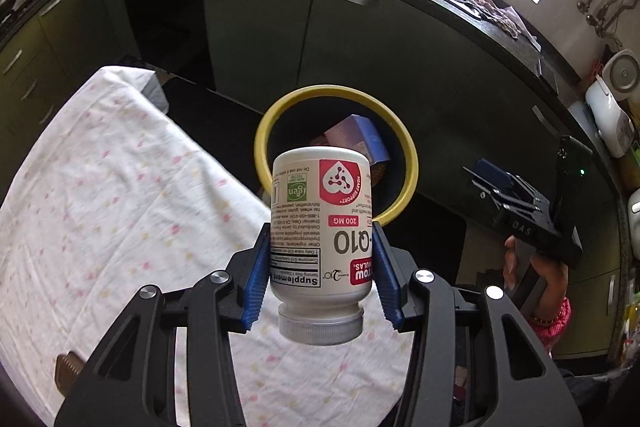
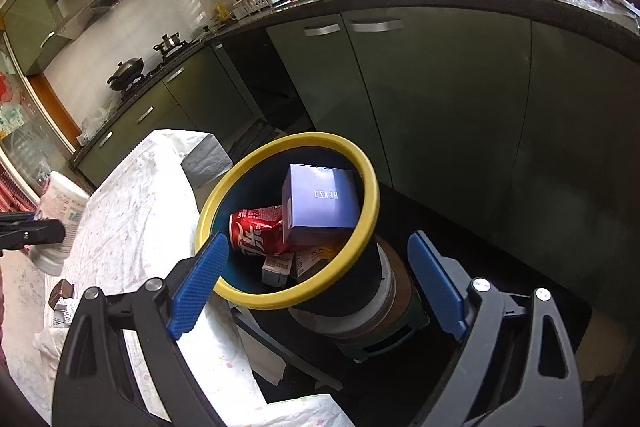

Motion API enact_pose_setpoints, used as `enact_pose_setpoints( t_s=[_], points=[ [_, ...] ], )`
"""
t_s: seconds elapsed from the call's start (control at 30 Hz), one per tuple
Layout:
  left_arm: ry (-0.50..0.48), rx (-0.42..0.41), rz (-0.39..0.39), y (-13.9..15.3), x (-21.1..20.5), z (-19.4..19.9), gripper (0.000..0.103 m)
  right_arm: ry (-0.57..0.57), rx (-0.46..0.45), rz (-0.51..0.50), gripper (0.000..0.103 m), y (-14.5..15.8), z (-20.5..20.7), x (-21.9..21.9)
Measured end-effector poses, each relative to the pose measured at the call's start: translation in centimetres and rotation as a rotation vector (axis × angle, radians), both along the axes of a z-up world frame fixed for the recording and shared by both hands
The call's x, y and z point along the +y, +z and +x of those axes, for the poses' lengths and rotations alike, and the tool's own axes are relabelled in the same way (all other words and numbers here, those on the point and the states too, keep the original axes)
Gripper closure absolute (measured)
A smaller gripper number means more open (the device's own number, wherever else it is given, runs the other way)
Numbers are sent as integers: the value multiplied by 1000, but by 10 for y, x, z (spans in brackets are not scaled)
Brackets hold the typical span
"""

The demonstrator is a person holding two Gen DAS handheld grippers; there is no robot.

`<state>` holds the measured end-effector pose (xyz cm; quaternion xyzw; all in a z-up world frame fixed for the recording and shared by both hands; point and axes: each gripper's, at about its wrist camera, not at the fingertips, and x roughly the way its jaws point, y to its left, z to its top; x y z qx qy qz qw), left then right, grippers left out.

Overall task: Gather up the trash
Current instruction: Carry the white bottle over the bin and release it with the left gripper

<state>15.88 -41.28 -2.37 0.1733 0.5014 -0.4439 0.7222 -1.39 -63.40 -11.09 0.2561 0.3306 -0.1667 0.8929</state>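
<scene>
A floral white cloth covers the table beside green cabinets (a wok sits on the stove).

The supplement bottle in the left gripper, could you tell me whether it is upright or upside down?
Upside down: the supplement bottle has its cap at the bottom and its label inverted.

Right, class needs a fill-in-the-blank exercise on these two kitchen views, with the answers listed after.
1. The left gripper holds a white supplement bottle with its cap pointing ____.
2. The bin's rim is coloured ____.
3. In the bin, beside the purple box, lies a red ____.
4. The right gripper's blue fingers are ____.

Answers: down; yellow; can; open
</scene>
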Motion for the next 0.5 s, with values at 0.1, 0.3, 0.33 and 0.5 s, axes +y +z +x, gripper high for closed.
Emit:
enact_pose_setpoints(
  t_s=[0.1, 0.3, 0.33, 0.5],
  points=[
    [-28, -1, 5, -17, -42, 5, 56, -18, -5, 19, 16, -5, -5, -9],
    [-26, 15, 11, -53, -94, 18, 48, -39, -6, 50, 16, -11, -8, -19],
    [-18, 10, 11, -56, -98, 20, 38, -39, -5, 54, 16, -12, -7, -19],
    [6, -2, -52, -36, -86, 23, 35, -20, -4, 47, 16, -10, -4, -14]
  ],
)
